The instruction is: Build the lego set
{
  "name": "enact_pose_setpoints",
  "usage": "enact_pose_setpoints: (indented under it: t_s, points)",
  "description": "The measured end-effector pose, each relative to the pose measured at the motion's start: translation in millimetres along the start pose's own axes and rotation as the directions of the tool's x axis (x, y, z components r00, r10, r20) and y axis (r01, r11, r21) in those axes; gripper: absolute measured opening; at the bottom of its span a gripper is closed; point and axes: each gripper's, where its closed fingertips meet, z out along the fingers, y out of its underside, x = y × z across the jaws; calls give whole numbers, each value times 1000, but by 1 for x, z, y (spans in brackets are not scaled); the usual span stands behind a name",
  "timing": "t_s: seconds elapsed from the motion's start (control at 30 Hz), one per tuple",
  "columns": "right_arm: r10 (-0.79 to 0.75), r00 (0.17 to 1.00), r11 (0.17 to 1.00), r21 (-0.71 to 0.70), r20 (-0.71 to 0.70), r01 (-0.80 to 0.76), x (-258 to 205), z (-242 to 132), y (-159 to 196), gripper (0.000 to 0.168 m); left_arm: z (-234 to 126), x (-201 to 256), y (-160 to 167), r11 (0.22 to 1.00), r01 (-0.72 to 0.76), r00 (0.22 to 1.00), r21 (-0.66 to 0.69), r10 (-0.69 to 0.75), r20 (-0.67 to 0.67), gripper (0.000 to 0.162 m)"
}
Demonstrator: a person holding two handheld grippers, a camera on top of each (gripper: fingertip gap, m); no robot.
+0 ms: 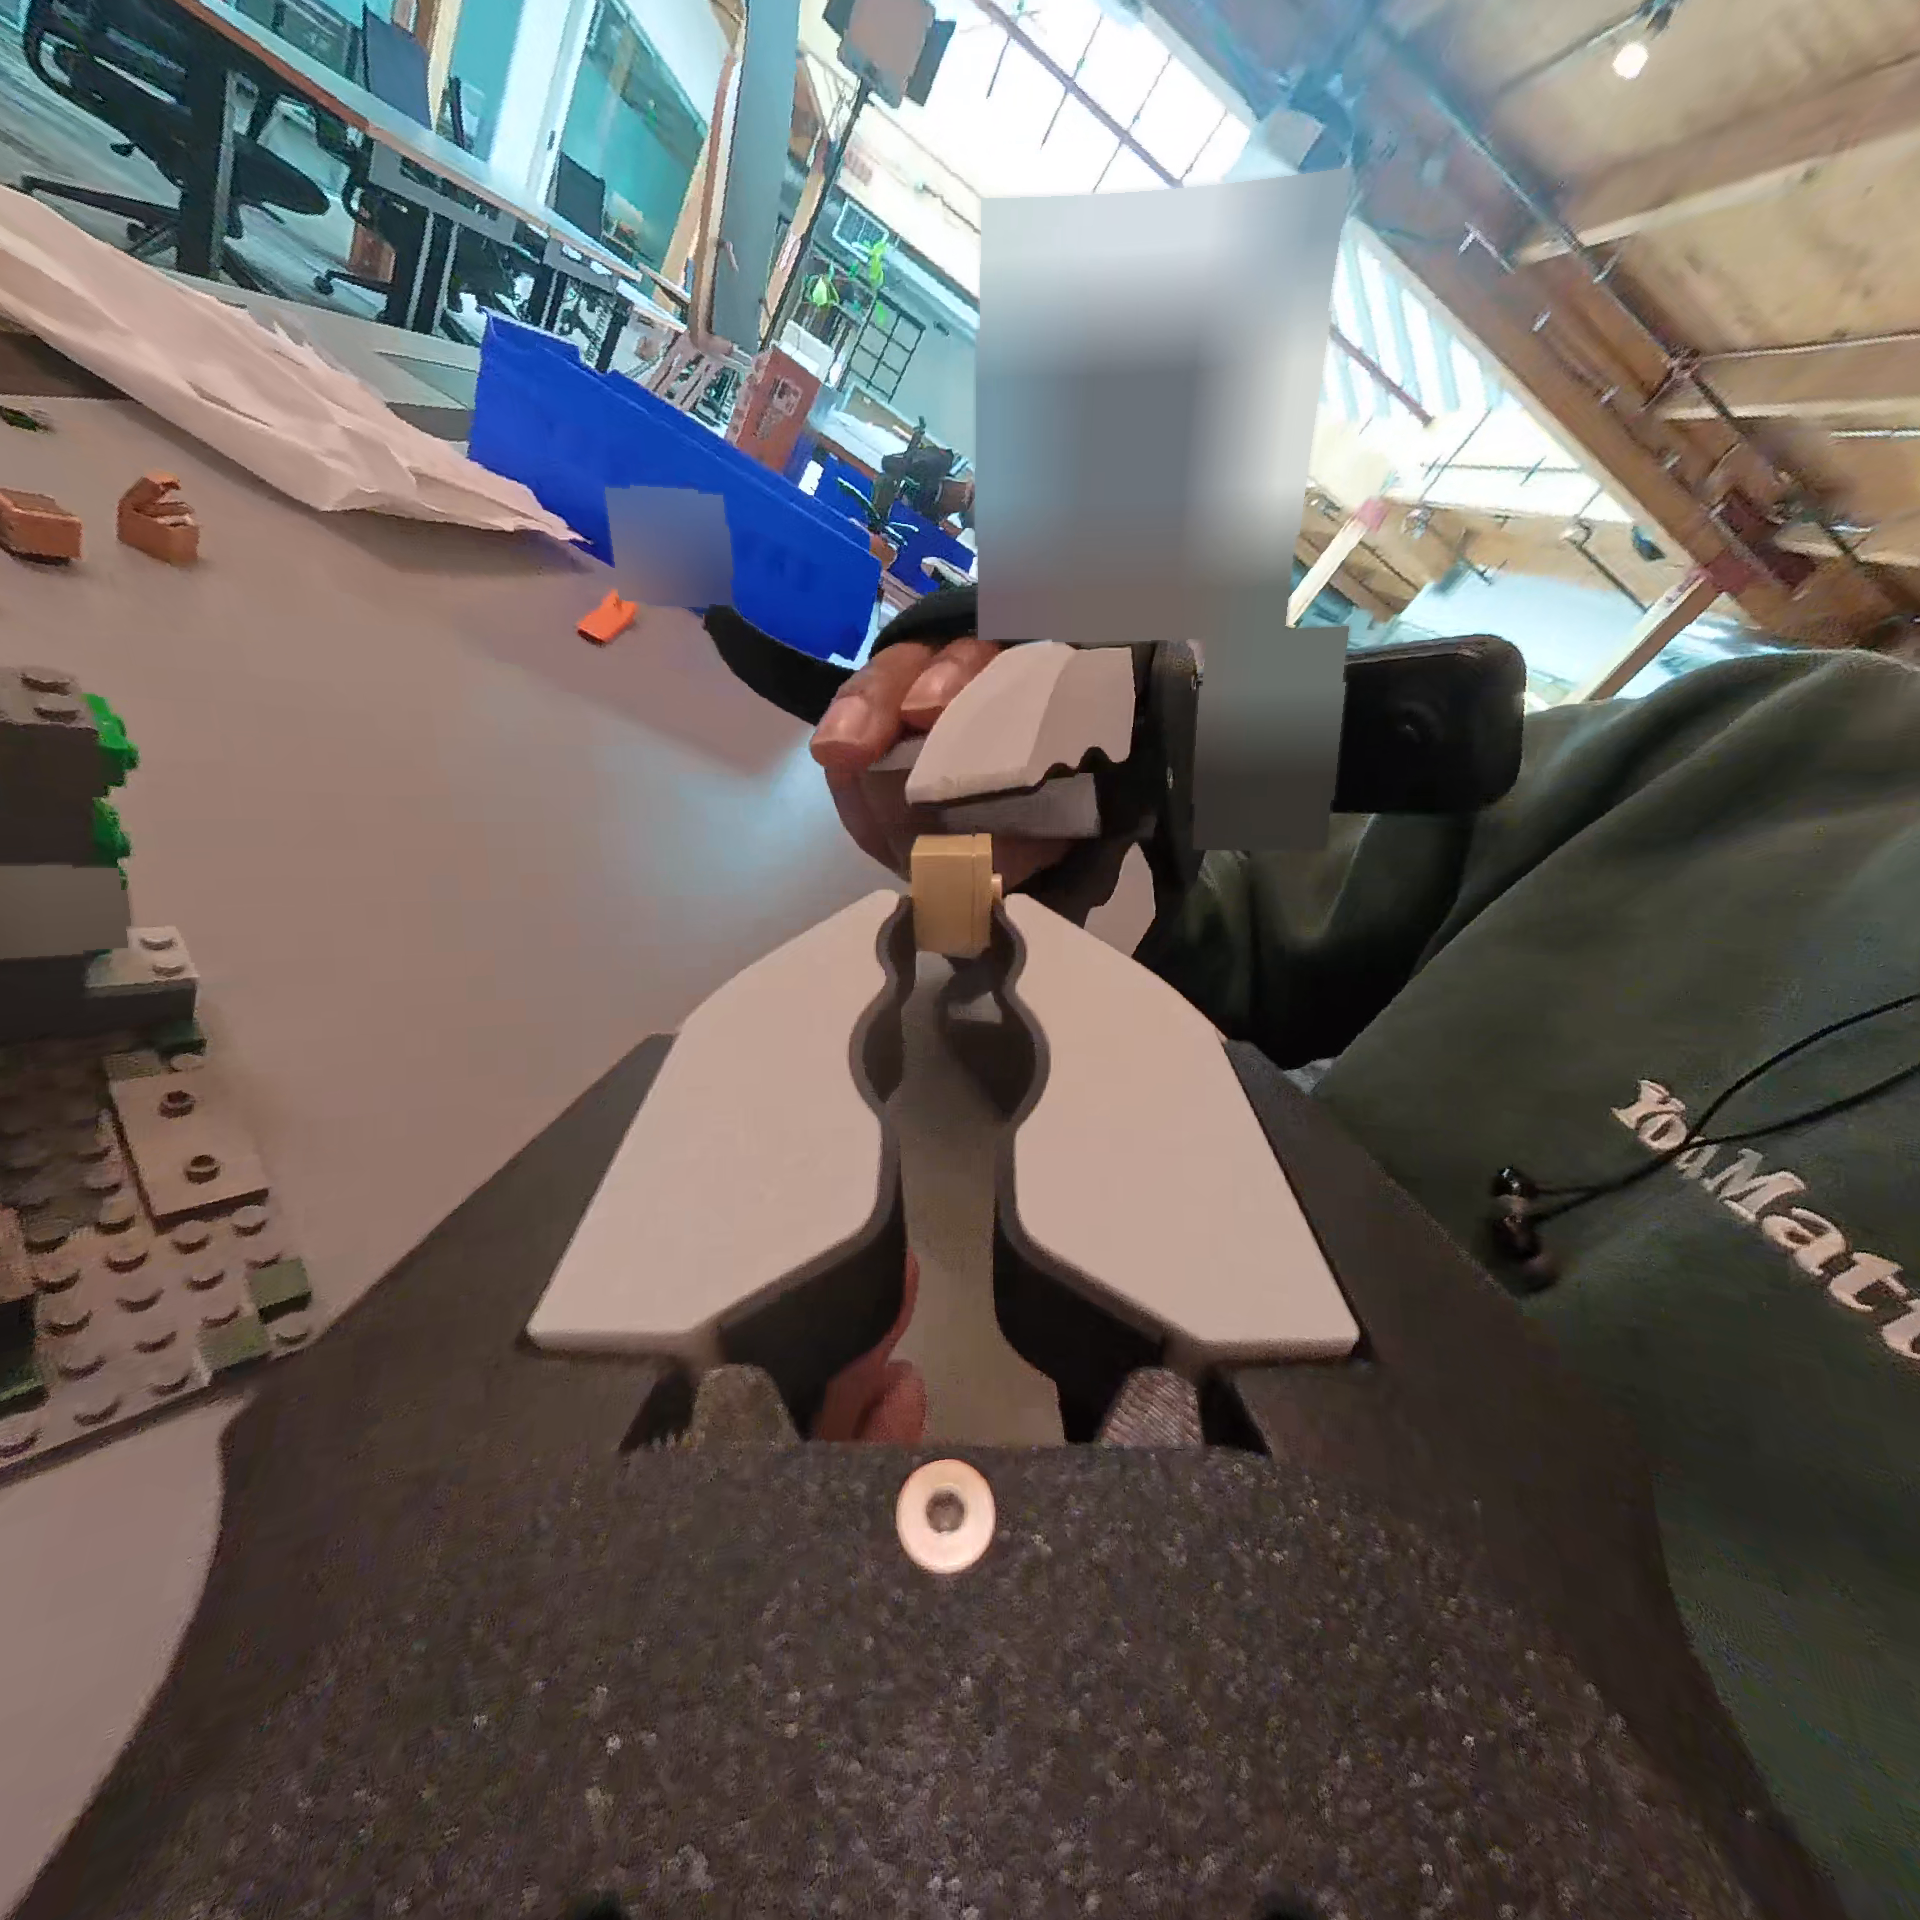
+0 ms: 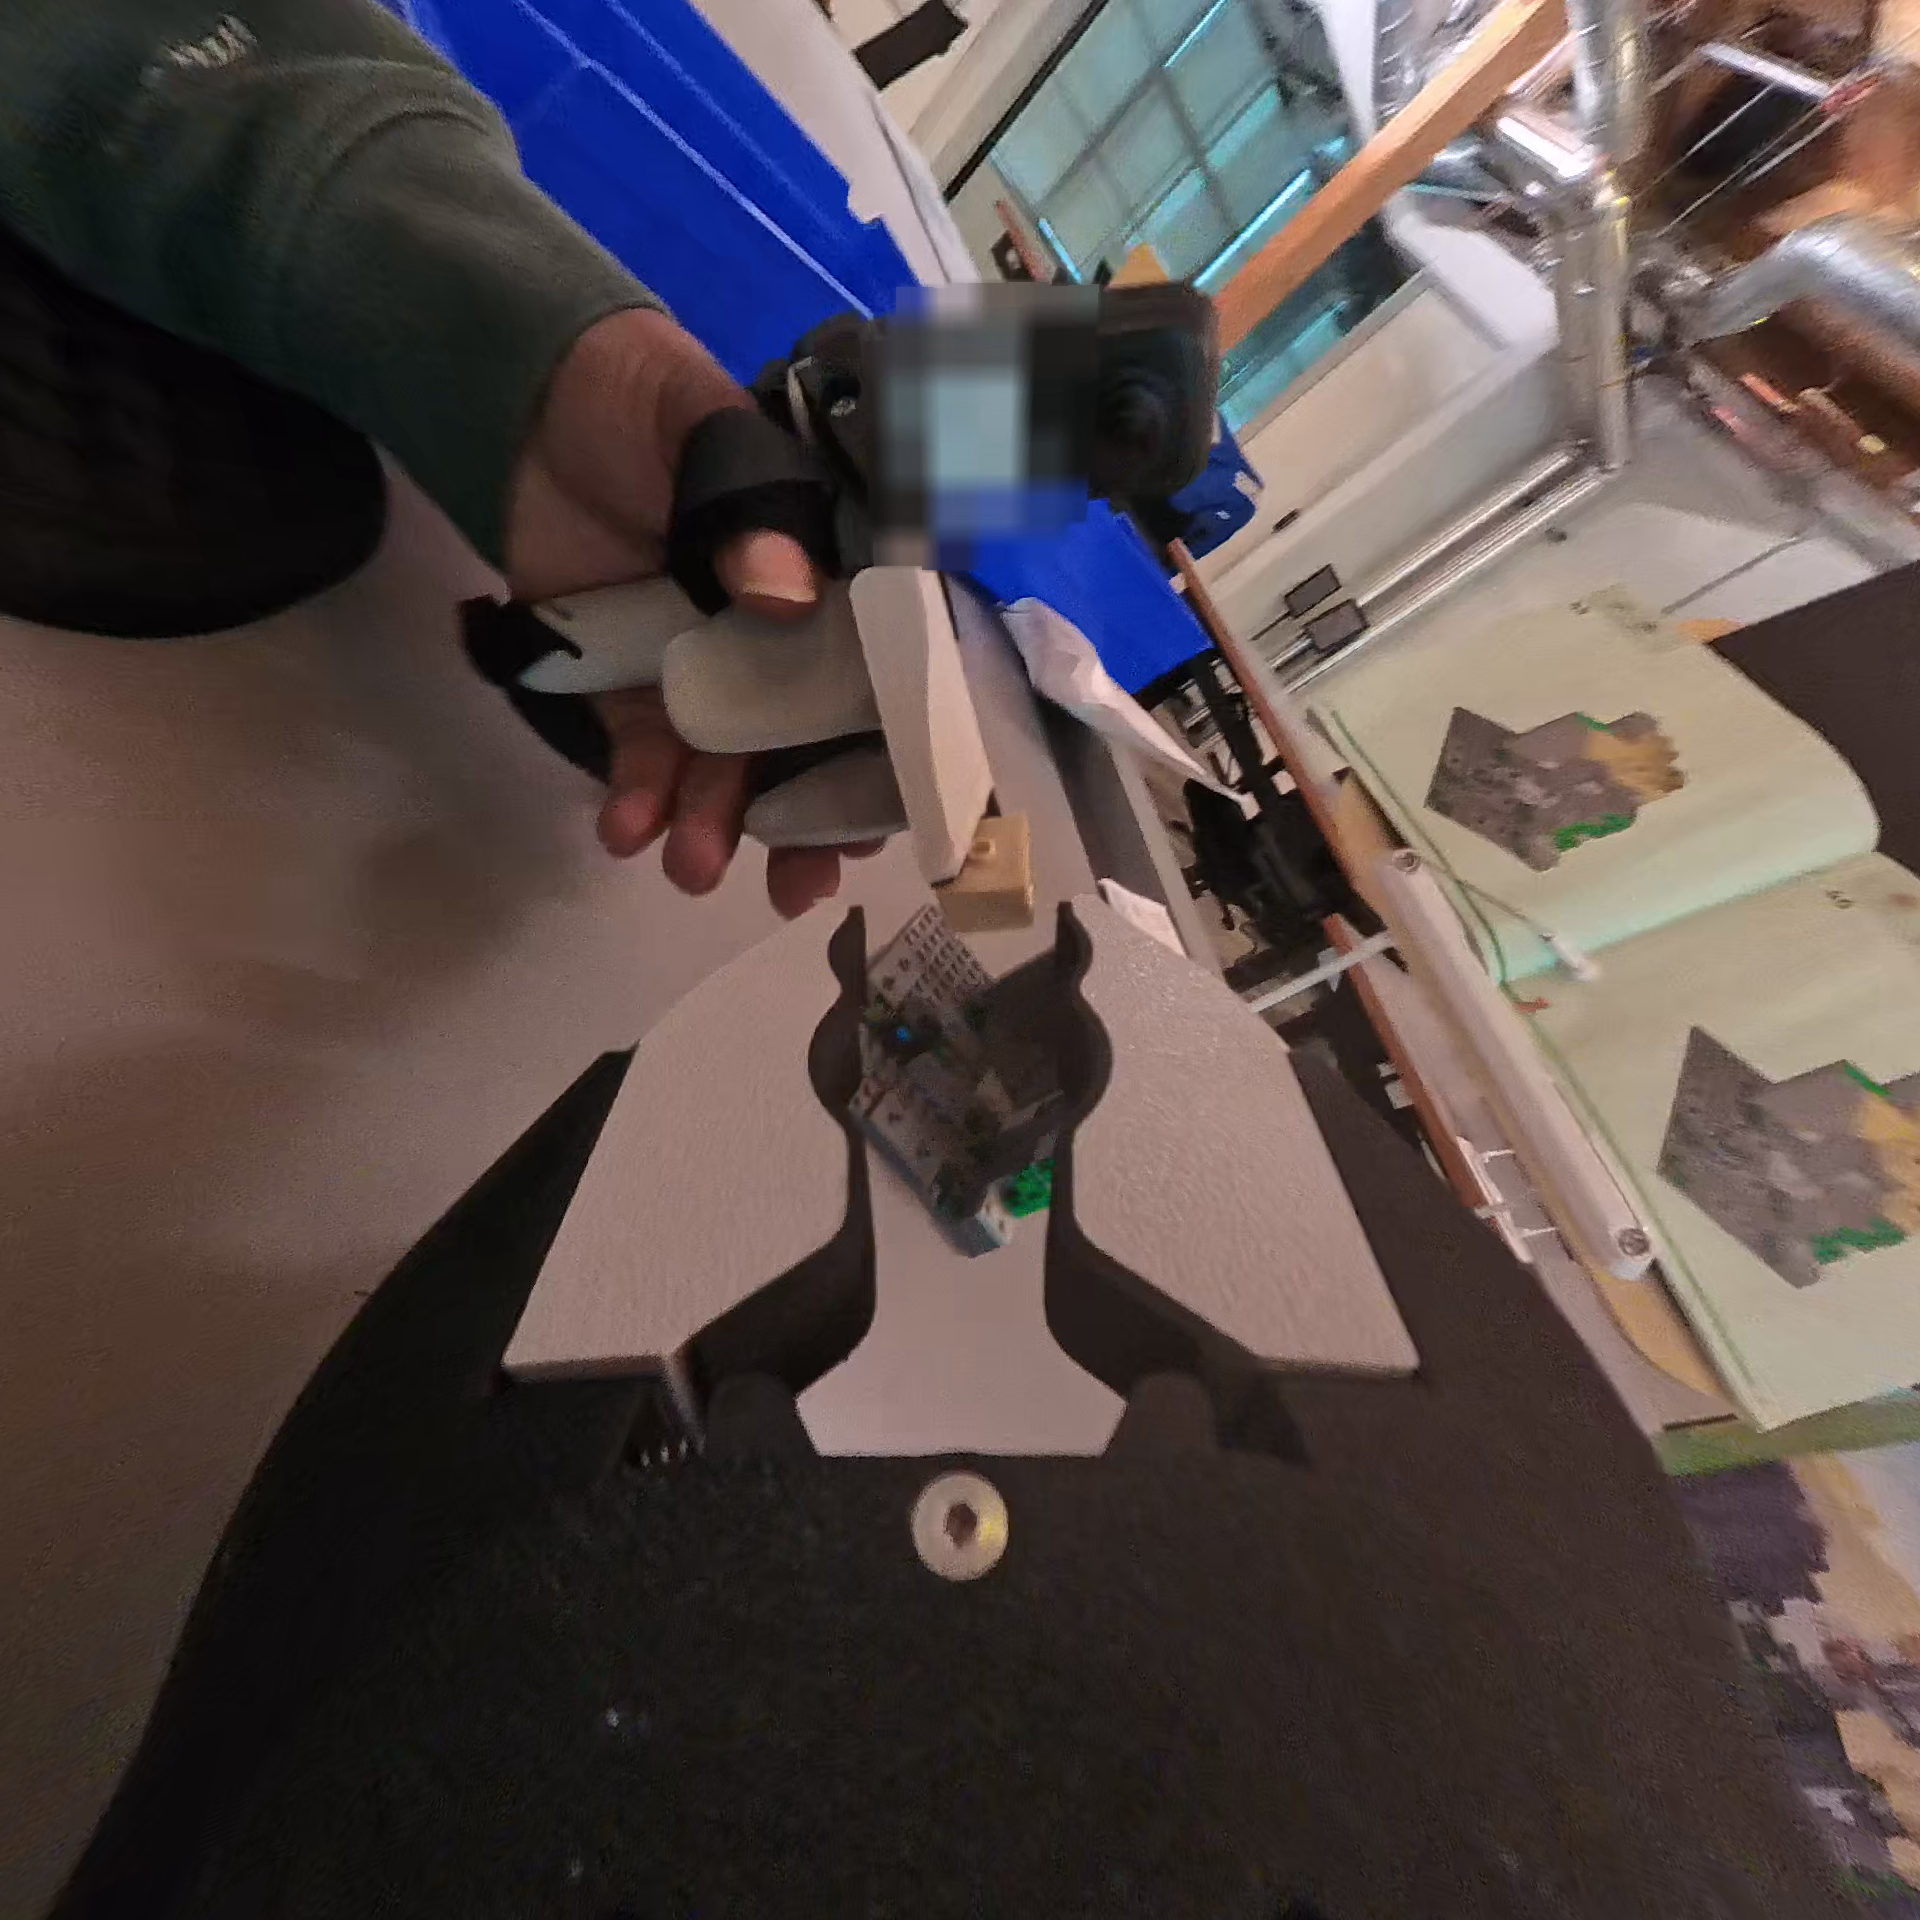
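My left gripper [image 1: 948, 920] is shut on a small tan brick [image 1: 948, 902], held in the air at its fingertips. The same brick shows in the right wrist view [image 2: 992, 873], just beyond my right gripper [image 2: 961, 935], which is open and empty. In the left wrist view the right gripper [image 1: 920, 777] hovers just above the tan brick, close to it. The grey and green lego build [image 1: 94, 1091] sits on the table at the left; it also shows between the right gripper's fingers [image 2: 951, 1101], farther below.
Two brown pieces [image 1: 156, 520] and an orange piece [image 1: 606, 618] lie on the grey table [image 1: 416, 779]. White paper [image 1: 260, 395] and a blue bin [image 1: 665, 468] are behind. An open instruction booklet [image 2: 1662, 935] lies at the right. A person's green sleeve [image 2: 312, 229] is close.
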Motion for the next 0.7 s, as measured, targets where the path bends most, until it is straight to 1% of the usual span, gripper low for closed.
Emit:
enact_pose_setpoints:
  t_s: [0.07,0.13,0.2,0.27,0.37,0.47,0.57,0.67,0.7]
  points:
    - [-14,1000,1000,3,1,14,-2,3,-2,36,2,2,1,1000,11,1000,-3,-11,-15,13]
    - [-63,998,998,12,-24,63,-3,4,-6,34,5,4,3,1000,19,1000,-12,-20,-24,13]
    - [-117,992,993,-10,-49,117,-3,3,-5,19,7,4,8,999,13,1000,-37,-13,-15,13]
    - [-115,992,993,-26,-55,114,-1,3,-4,19,7,1,7,1000,1,1000,-24,-1,14,17]
    - [-85,995,996,-24,-59,83,2,1,-5,18,7,-5,2,999,-49,996,3,48,76,31]
    - [-29,999,999,-16,-41,28,2,1,-4,19,7,-8,0,995,-103,986,-12,104,132,37]
    - [69,998,998,0,11,-69,-1,0,-1,19,8,-8,0,986,-160,974,-36,164,157,35]
    - [176,981,984,8,79,-177,-6,-1,4,17,7,-4,3,966,-248,955,-72,256,149,24]
    - [207,974,978,15,92,-209,-5,-2,5,17,6,-3,3,961,-265,950,-75,274,147,24]
